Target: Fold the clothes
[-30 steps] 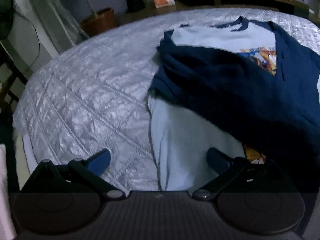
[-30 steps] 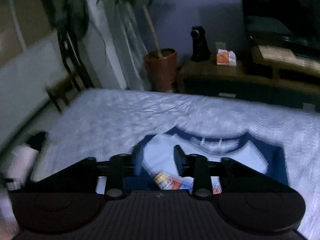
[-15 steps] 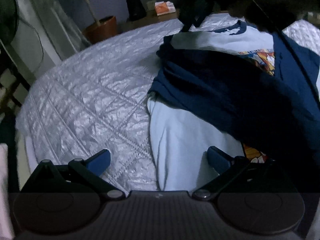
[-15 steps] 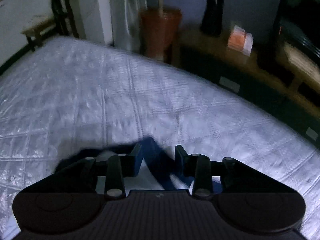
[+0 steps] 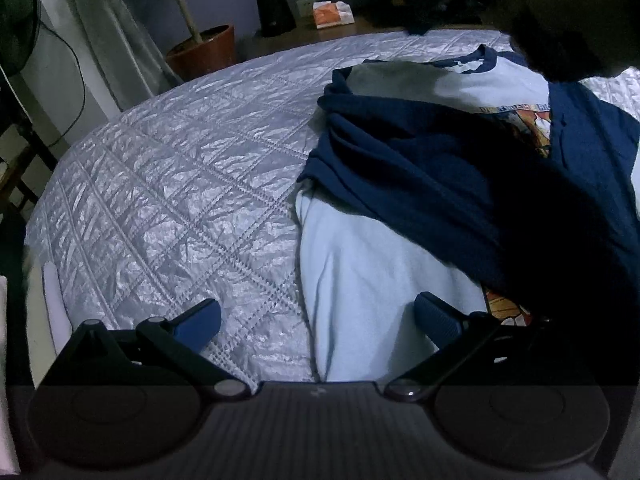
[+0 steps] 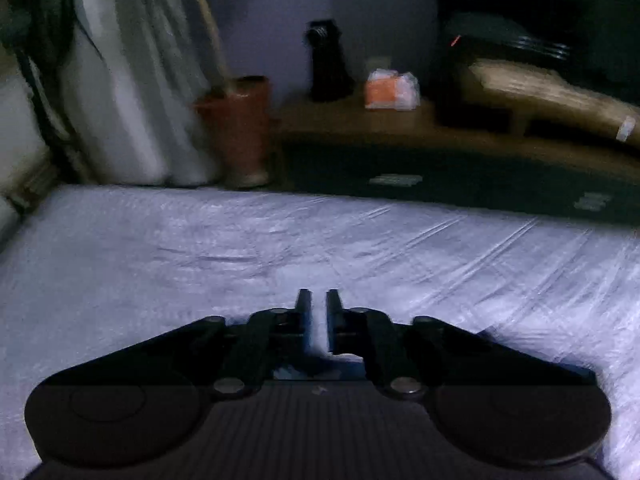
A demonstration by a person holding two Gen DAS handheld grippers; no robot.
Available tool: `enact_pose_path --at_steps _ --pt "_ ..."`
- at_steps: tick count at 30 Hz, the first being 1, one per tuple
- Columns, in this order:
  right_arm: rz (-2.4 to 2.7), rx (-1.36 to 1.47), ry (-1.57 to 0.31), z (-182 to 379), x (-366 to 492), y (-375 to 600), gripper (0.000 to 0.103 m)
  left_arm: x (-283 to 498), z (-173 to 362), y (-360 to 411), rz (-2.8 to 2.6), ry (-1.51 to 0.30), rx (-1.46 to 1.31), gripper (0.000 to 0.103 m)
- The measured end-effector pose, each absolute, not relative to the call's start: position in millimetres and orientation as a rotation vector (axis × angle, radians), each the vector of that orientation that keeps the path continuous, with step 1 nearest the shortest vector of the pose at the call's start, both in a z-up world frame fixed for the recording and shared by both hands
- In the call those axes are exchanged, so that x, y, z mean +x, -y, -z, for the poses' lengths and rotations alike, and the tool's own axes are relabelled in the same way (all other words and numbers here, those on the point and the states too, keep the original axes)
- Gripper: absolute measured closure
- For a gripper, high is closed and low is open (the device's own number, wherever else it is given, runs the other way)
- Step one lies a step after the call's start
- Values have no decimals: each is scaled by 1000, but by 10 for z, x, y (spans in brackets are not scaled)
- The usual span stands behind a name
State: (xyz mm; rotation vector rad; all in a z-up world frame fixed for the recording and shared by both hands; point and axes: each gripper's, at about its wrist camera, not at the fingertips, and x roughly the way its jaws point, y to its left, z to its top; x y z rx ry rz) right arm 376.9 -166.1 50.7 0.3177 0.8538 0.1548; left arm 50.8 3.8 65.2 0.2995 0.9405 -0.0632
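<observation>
A light blue shirt (image 5: 372,276) with navy sleeves (image 5: 432,172) and a colourful print lies on the quilted bedspread (image 5: 180,184); one navy sleeve is folded across its chest. My left gripper (image 5: 318,322) is open, its fingers astride the shirt's lower left edge just above the bed. My right gripper (image 6: 319,308) has its jaws nearly shut with a thin gap, hovering over the bedspread (image 6: 160,248) past the shirt's collar; a dark bit of cloth (image 6: 320,368) shows at the base of the jaws, and I cannot tell if it is pinched. A blurred dark shape (image 5: 576,16), likely the right hand, is above the collar.
Beyond the bed stand a potted plant (image 5: 204,50), a black speaker (image 5: 274,2) and an orange tissue pack (image 5: 332,14) on a low wooden cabinet (image 6: 400,152). A fan (image 5: 16,20) and chair are at the left. The bed's near-left edge (image 5: 52,300) is close.
The right gripper has moved forward past the shirt's collar and its jaws have closed from partly open to nearly shut. The left gripper has stayed open in place.
</observation>
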Motion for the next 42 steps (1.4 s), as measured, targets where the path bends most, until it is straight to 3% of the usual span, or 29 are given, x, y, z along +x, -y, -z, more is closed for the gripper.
enact_pose_path --at_steps 3,8,10,11,17,18,20,28,31,33,40,41,42 --pt "-236 470 -869 -568 3709 1648 61 551 -625 -37 63 -935 304 0" --pt "-297 444 -941 -573 3824 1332 59 540 -631 -43 63 -936 301 0" --pt "-274 400 -1007 -493 3899 1250 48 544 -628 -38 63 -935 301 0" --pt "-262 378 -1040 -453 3936 1210 35 538 -630 -32 63 -934 300 0" --pt "-230 295 -1053 -401 3782 1347 54 509 -646 -50 67 -932 296 0" --pt "-191 221 -1051 -431 3721 1334 46 509 -646 -54 67 -932 294 0" --pt "-133 110 -1004 -513 3591 1309 46 504 -645 -53 66 -929 295 0" --pt "-220 96 -821 -949 3378 1020 46 509 -632 -47 63 -917 305 0" --pt "-270 -11 -856 -924 3379 746 38 515 -609 -15 62 -915 308 0" --pt "-253 -103 -877 -837 3401 587 37 507 -606 -11 61 -913 311 0" --pt "-214 -173 -1001 -479 3635 435 48 539 -607 12 61 -911 313 0" --pt "-206 -171 -992 -468 3640 451 62 537 -609 9 61 -911 313 0" --pt "-198 -168 -983 -456 3646 467 100 537 -609 8 61 -912 312 0"
